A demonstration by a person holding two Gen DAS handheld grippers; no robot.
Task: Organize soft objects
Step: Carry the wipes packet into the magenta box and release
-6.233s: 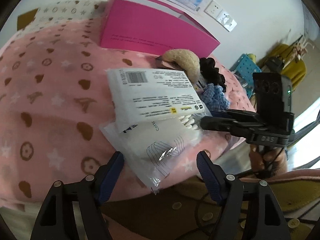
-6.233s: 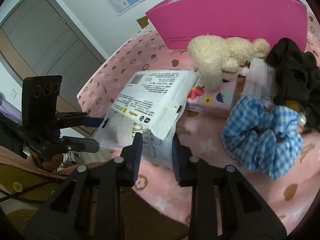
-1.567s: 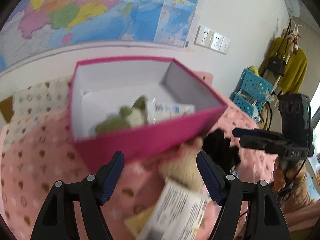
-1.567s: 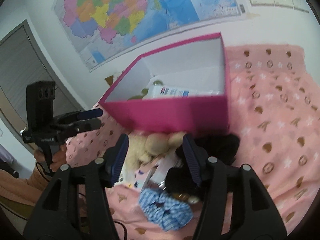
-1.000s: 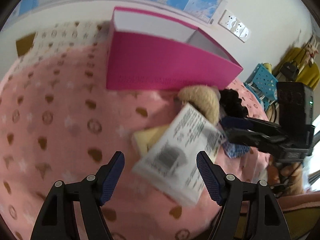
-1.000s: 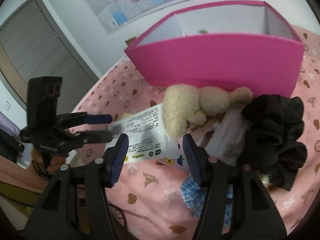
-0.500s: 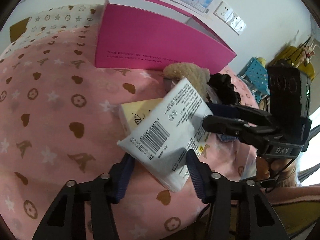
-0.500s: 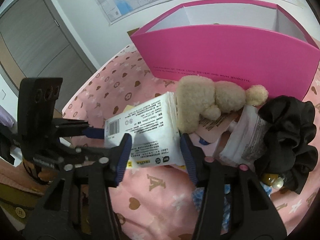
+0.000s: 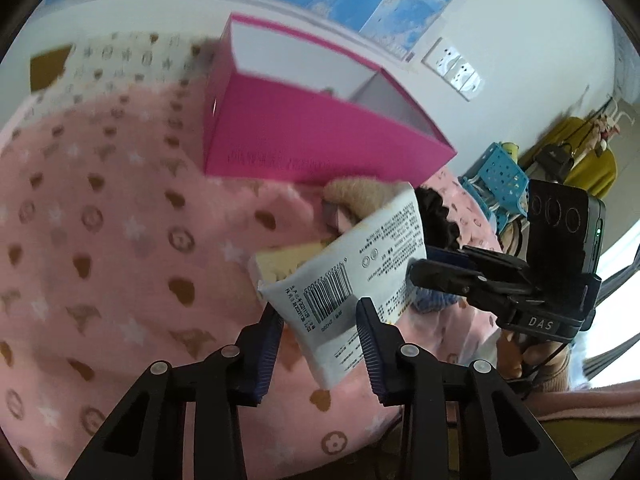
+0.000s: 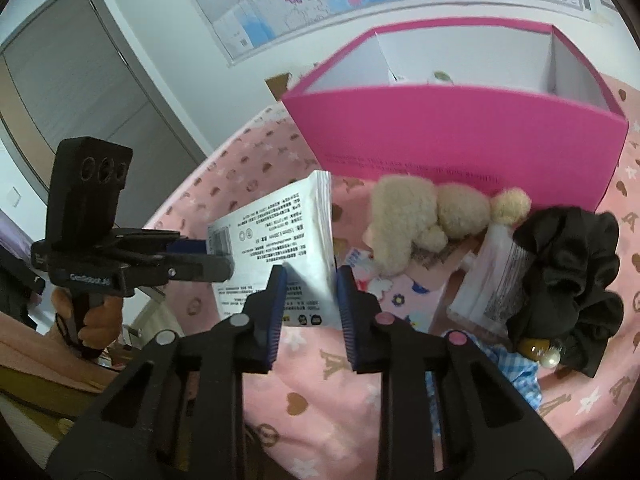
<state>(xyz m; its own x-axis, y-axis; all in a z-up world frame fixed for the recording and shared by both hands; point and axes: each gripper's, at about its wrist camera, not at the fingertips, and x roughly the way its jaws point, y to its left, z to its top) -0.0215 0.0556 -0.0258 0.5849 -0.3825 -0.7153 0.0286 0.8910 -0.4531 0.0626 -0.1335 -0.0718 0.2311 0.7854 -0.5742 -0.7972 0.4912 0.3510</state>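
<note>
A white packet (image 9: 344,280) with a barcode hangs tilted above the pink blanket (image 9: 120,240). My left gripper (image 9: 318,314) has the barcode end between its blue pads, which touch it, and its jaws are closing. My right gripper (image 10: 311,280) pinches the packet (image 10: 280,236) at its other edge, jaws closing too. Each view shows the other gripper on the packet: the left gripper (image 10: 216,258) and the right gripper (image 9: 420,268). Behind stands the open pink box (image 10: 460,132). In front of it lie a beige plush toy (image 10: 420,216) and a black scrunchie (image 10: 568,272).
A yellow flat packet (image 9: 288,260) lies under the white one. A clear-wrapped small pack (image 10: 496,280) and a blue checked scrunchie (image 10: 516,376) lie by the black scrunchie. The blanket's near edge drops off under both grippers. Blue baskets (image 9: 496,184) stand beyond the right side.
Both grippers' jaws have narrowed onto the white packet. The packet has come up off the blanket and stands more tilted, and the left wrist view has swung up toward the box.
</note>
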